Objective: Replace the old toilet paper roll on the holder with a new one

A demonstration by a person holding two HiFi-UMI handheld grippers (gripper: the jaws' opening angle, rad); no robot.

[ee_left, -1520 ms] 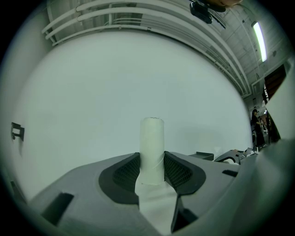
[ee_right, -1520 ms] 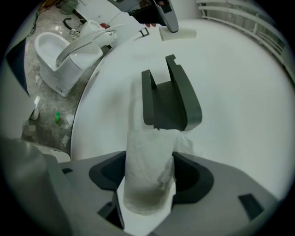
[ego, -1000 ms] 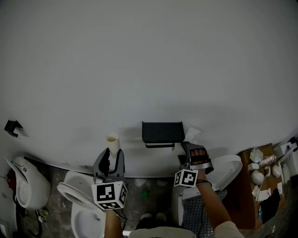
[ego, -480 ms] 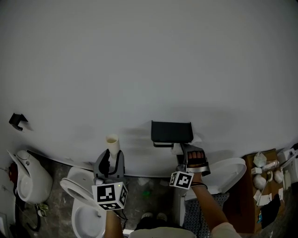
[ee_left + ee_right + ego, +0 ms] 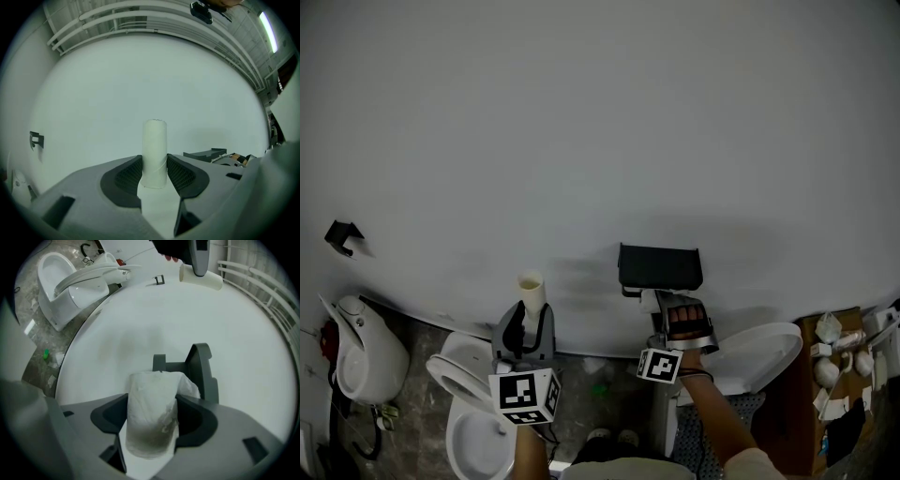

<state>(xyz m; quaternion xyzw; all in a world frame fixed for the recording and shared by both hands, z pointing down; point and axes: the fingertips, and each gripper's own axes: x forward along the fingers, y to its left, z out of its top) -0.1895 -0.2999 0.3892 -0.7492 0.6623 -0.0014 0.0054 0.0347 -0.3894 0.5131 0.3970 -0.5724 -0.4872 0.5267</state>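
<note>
A black wall holder [image 5: 660,269] hangs on the white wall with nothing on it. My left gripper [image 5: 528,323] is shut on a bare cardboard tube [image 5: 531,291], held upright well left of the holder; in the left gripper view the tube [image 5: 154,152] stands between the pads [image 5: 129,176]. My right gripper [image 5: 673,314] is shut on a white toilet paper roll [image 5: 651,301] just under the holder's front. In the right gripper view the roll [image 5: 152,420] fills the jaws, with the holder [image 5: 201,369] close behind it.
A toilet with its seat up [image 5: 464,384] stands below the left gripper. Another white lid [image 5: 764,349] lies at the lower right. A white fixture [image 5: 356,361] sits far left. A black hook [image 5: 342,234] is on the wall. A cluttered shelf [image 5: 844,361] lies at the right edge.
My right gripper with the paper roll has slid from the holder's right side to just below its front. The left gripper with the tube has drawn slightly further from the holder.
</note>
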